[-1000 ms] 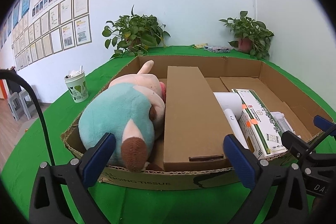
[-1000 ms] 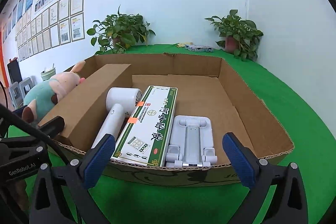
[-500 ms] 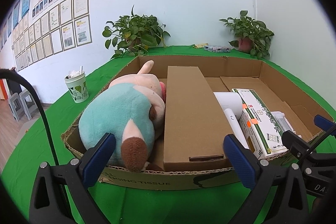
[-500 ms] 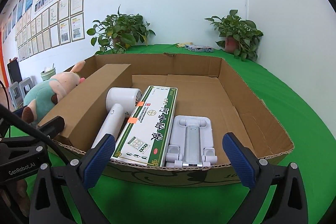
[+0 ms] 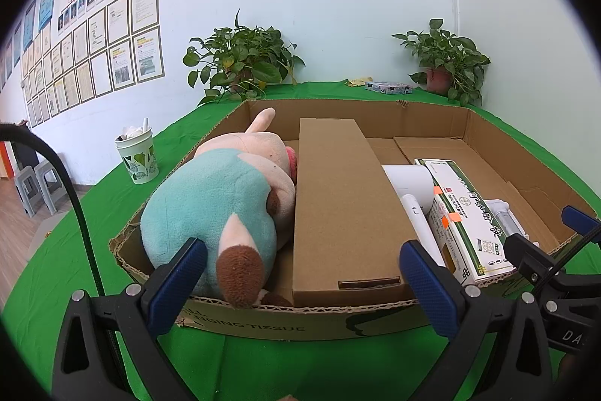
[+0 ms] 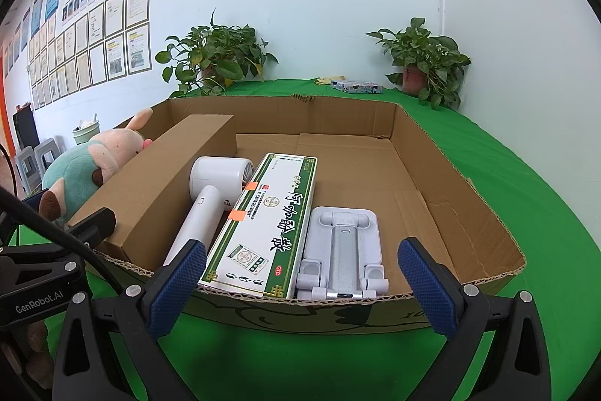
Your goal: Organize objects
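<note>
Both grippers, left and right, hover with fingers wide and empty before the cardboard tray. Its contents pack the left; reaching in risks snagging the near rim or toppling the plush toy.

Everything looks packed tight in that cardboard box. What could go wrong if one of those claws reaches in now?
The hair dryer is wedged between the long brown box and the green-and-white carton, so a claw may not fit around it. The plush toy bulges over the cardboard box's rim and could tumble out if nudged. Both the left claw and right claw hover open near that rim and might catch it.
</note>
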A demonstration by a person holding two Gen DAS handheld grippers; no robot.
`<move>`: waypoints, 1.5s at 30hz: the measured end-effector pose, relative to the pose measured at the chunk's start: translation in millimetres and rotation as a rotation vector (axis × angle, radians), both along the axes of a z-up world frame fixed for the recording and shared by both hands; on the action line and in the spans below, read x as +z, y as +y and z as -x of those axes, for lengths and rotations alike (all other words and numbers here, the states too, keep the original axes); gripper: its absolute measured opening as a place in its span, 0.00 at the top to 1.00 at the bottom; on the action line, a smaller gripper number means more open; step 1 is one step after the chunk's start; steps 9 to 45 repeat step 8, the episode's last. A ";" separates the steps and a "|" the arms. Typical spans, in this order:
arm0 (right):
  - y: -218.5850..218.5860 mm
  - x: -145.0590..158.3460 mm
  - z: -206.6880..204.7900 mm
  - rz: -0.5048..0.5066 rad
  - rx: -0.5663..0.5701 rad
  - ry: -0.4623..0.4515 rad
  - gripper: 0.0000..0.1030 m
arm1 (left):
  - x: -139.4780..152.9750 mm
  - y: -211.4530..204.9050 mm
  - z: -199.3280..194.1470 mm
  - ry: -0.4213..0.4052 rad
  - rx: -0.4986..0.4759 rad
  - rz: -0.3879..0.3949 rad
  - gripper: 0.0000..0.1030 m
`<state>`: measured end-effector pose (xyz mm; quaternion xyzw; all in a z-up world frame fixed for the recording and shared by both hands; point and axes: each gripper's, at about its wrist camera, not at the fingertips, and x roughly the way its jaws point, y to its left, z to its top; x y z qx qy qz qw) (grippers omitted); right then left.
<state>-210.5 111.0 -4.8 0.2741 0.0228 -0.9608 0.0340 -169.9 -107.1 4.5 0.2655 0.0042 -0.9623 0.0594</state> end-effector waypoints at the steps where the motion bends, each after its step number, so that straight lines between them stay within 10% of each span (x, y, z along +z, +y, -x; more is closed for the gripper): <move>1: 0.7 0.5 -0.4 0.000 0.000 0.000 0.00 | 0.0 -0.2 0.0 0.000 0.000 0.000 0.01; 45: 0.4 0.5 -0.7 0.000 -0.001 0.000 0.00 | -0.4 0.8 0.4 -0.001 0.001 0.001 0.00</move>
